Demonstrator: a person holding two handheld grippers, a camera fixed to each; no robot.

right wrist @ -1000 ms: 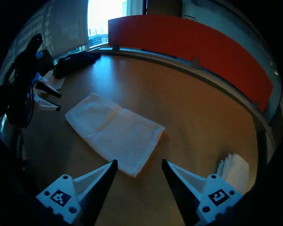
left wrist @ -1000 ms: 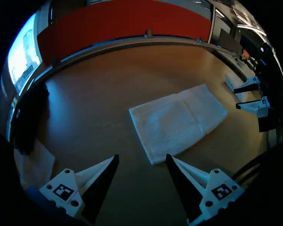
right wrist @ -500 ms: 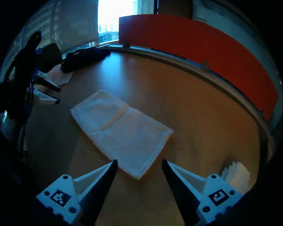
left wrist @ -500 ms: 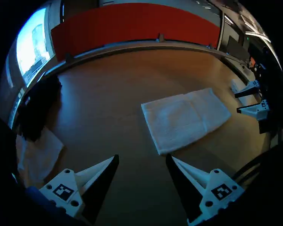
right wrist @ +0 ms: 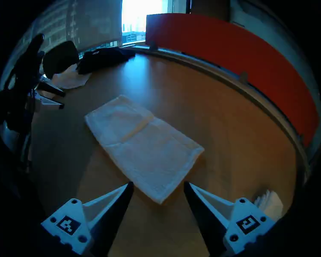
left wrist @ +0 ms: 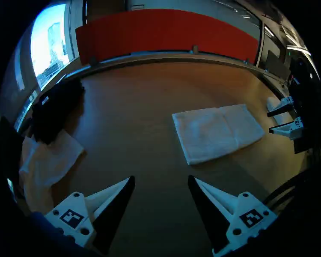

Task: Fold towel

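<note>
A white towel [left wrist: 218,132] lies folded flat on the wooden table [left wrist: 130,111]; in the right gripper view the towel [right wrist: 141,143] stretches from the middle left toward my fingers. My left gripper [left wrist: 160,188] hangs open above bare wood, short of the towel's near left corner. My right gripper [right wrist: 157,192] is open too, with the towel's near corner just beyond its fingertips. Each gripper appears far off in the other's view: the right gripper [left wrist: 282,120] at the right edge, the left gripper [right wrist: 49,96] at the left edge.
A loose white cloth [left wrist: 45,165] and a dark bundle [left wrist: 53,109] lie at the table's left end. A stack of folded white cloths [right wrist: 269,203] sits near the right end. A red partition [left wrist: 164,32] runs along the far edge, with a bright window [left wrist: 47,43] beside it.
Both grippers have drawn back from the towel and turned a little; the towel looks smaller and farther in the left gripper view. Both stay open, and the towel has not moved.
</note>
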